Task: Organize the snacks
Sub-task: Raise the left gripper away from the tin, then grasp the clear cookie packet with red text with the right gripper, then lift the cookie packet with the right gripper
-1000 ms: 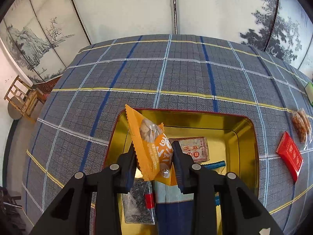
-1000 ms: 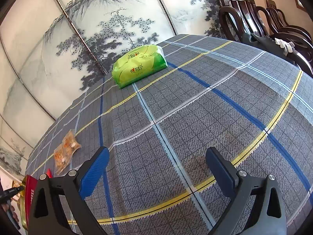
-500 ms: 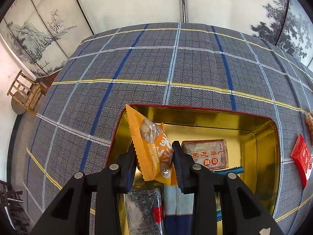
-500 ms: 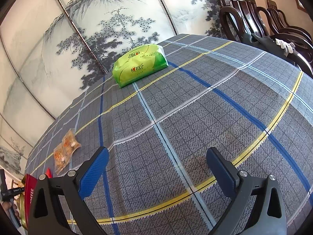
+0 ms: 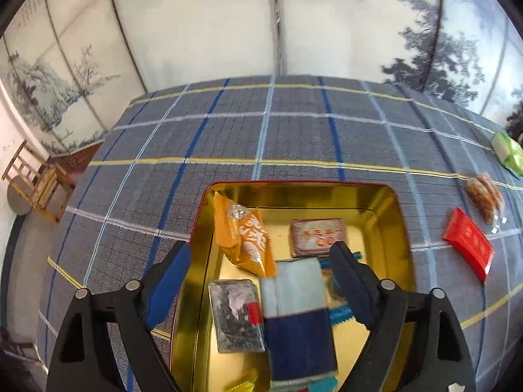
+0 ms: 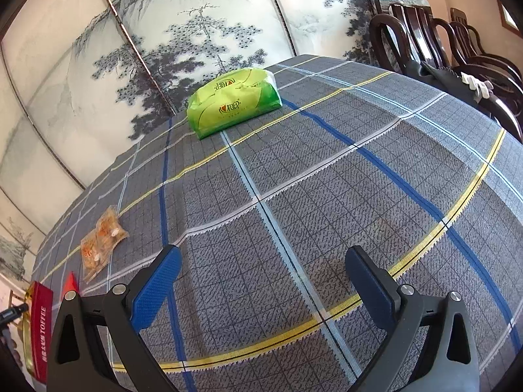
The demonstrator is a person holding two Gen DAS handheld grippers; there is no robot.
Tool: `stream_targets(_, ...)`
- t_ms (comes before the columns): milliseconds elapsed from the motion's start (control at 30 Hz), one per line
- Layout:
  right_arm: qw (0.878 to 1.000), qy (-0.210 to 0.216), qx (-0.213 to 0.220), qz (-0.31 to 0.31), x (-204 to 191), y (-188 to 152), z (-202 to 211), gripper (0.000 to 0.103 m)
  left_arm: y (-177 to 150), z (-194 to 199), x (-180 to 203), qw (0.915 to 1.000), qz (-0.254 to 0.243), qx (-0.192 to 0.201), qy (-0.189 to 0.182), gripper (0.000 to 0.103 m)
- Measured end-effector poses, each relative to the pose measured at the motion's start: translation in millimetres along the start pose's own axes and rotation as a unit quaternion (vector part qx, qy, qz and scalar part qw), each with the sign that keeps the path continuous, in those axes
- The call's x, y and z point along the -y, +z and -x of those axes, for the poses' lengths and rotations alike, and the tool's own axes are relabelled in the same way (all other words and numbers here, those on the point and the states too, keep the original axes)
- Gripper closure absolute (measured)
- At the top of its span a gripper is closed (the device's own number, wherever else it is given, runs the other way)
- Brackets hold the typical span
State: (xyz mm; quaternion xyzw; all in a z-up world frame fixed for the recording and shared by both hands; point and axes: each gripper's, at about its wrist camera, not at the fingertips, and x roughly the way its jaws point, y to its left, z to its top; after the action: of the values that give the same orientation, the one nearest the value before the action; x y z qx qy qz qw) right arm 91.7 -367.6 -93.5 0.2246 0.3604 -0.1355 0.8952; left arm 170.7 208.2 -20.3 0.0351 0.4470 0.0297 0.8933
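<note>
A gold tin (image 5: 397, 215) with a red rim lies on the plaid tablecloth. In it lie an orange snack packet (image 5: 243, 238), a brown sesame bar (image 5: 317, 236), a dark seed packet (image 5: 235, 313), a blue-and-white pack (image 5: 297, 313) and other wrappers. My left gripper (image 5: 260, 284) is open and empty above the tin. A red packet (image 5: 469, 243) and a clear bag of orange snacks (image 5: 483, 192) lie right of the tin. My right gripper (image 6: 261, 285) is open and empty over bare cloth; the snack bag (image 6: 101, 241) and the tin's red side (image 6: 41, 326) show at its left.
A green tissue pack (image 6: 233, 101) sits at the far side of the table, also in the left wrist view (image 5: 510, 152). Dark wooden chairs (image 6: 457, 49) stand at the table's right. Painted screens stand behind the table. A small wooden stool (image 5: 39, 184) stands on the floor at left.
My left gripper has opened and let go of the orange packet, which now lies in the tin's far left part. The gripper has drawn back and up. The right gripper has hardly moved.
</note>
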Motion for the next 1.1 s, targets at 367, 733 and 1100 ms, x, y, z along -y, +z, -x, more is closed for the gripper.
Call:
stream_targets(367,0.967,0.026,-0.02,0.254,-154,0,-13,0.003,-113,115,-11,0.9907,0.027,0.089,-0.099,0.001)
stream_targets(733,0.955,0.037,-0.108,0.275,-215,24,-93,0.026,-213,129,-12,0.9864,0.082,0.041,-0.137,0.001)
stream_targets(1100,0.949,-0.011,-0.094,0.302,-215,29,-100,0.065,-210,131,-1,0.9812,0.093,0.048,-0.162,0.001)
